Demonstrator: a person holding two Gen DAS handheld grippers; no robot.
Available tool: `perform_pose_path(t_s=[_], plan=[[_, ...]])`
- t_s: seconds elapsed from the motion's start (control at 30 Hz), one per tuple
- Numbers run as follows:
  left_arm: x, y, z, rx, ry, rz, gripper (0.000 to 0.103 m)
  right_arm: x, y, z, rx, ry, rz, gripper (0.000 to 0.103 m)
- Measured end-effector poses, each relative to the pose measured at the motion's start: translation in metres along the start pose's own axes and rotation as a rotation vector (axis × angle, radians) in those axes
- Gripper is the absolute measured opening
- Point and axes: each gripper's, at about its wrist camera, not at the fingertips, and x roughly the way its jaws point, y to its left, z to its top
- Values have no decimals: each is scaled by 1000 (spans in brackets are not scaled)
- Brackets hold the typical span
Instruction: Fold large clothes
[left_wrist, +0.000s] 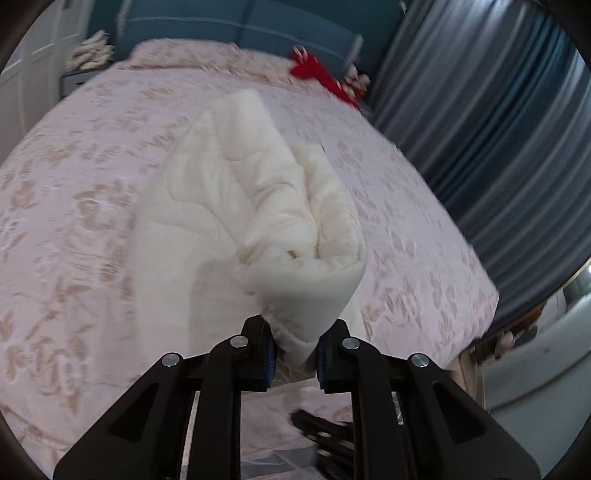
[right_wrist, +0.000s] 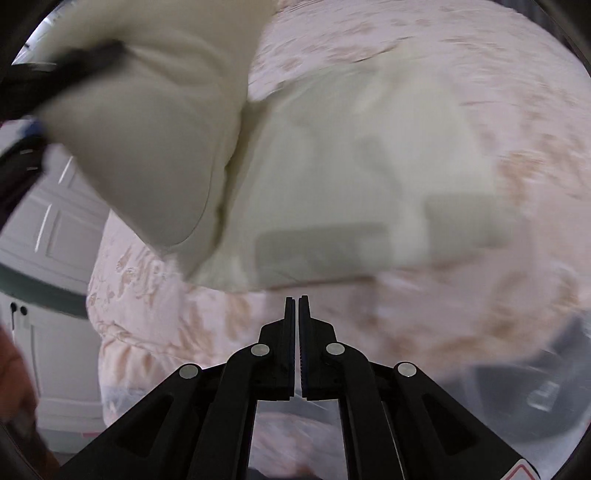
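Cream quilted padded garment (left_wrist: 258, 206) bunched, clamped in left claw (left_wrist: 294, 352), stretching ahead over pink floral bed (left_wrist: 74, 221); right claw (right_wrist: 297, 310) together, empty, garment body just ahead.

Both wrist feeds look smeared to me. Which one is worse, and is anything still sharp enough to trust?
Right wrist view: worse, the cream garment and pink floral bedspread streak with motion blur; only the shut right gripper is crisp. Left wrist view: milder blur, with the bedspread pattern and blue curtain soft; the left gripper, clamped on the garment, stays sharp. Fisheye bends both views' edges.
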Motion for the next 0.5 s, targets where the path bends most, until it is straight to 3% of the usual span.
perform_pose_path(t_s=[0.2, 0.5], plan=[[74, -32, -26, 37, 133, 25, 15, -29, -57, -10, 54, -37, -67, 3], [123, -43, -48, 75, 241, 81, 19, -46, -96, -20, 115, -58, -99, 8]])
